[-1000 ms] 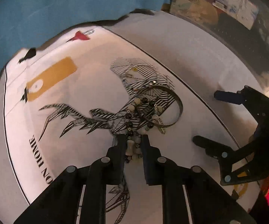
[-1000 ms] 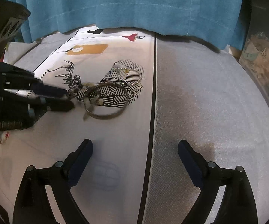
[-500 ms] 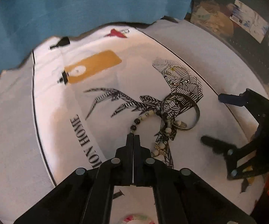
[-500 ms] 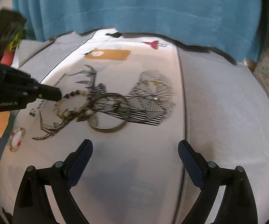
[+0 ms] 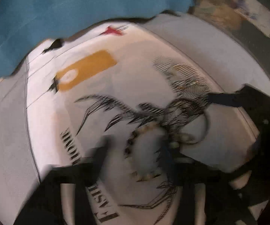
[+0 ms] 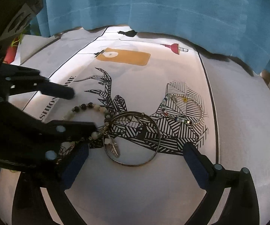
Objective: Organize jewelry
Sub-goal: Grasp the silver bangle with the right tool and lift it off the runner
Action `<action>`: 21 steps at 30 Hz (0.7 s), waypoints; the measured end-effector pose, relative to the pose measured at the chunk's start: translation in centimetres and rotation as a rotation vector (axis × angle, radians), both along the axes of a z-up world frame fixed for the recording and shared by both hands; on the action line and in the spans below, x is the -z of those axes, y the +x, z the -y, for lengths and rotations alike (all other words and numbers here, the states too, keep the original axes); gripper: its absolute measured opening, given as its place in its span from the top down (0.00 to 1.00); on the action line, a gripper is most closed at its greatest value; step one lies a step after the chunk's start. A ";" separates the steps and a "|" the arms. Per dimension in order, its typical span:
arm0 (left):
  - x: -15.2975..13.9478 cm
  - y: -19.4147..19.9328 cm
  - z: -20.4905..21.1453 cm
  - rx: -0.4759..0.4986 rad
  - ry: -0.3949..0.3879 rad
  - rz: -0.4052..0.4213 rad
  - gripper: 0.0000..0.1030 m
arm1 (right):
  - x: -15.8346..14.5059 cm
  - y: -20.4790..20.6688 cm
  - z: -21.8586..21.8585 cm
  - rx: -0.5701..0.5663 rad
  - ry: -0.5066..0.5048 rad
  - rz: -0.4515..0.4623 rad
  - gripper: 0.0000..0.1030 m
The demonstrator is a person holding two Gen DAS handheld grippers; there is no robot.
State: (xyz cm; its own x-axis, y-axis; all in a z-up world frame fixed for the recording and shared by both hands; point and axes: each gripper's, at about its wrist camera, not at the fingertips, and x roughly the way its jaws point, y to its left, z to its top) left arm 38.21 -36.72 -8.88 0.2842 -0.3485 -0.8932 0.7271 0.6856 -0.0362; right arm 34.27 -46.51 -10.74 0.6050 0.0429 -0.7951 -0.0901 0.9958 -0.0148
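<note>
A beaded bracelet (image 6: 90, 110) overlaps a metal bangle (image 6: 133, 138); a thin multicoloured bracelet (image 6: 183, 108) lies flat nearby.

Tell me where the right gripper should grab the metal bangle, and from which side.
Take the bangle at its near arc, the part closest to the right gripper. That stretch lies flat on bare cloth, while the far-left arc is tangled with the bead bracelet and feather charm. Come straight down from above, one finger inside the ring and one outside, pinching across the thin band.
</note>
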 end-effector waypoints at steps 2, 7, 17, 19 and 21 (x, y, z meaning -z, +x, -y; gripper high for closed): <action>-0.1 0.3 -0.1 -0.019 -0.032 -0.068 0.95 | -0.4 -0.2 -0.1 -0.005 -0.004 0.026 0.42; -3.8 -0.6 -1.8 -0.053 -0.130 -0.019 0.95 | -0.4 -0.8 0.3 0.033 0.002 0.010 0.42; -11.6 -4.2 -6.2 -0.074 -0.211 0.083 0.95 | -2.1 -6.0 2.8 0.180 -0.020 -0.021 0.42; -11.9 -5.1 -7.0 -0.085 -0.201 0.088 0.95 | -3.5 -8.2 2.7 0.199 -0.021 -0.003 0.42; -12.5 -6.3 -8.2 -0.101 -0.200 0.092 0.95 | -5.3 -10.8 2.3 0.207 -0.039 0.028 0.42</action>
State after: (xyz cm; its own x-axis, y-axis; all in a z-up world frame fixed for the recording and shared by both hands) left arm 31.90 -28.47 3.62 0.4030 -0.4820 -0.7780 0.6620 0.7405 -0.1158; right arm 23.46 -48.82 -5.46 0.6196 -0.1153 -0.7764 0.1177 0.9916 -0.0533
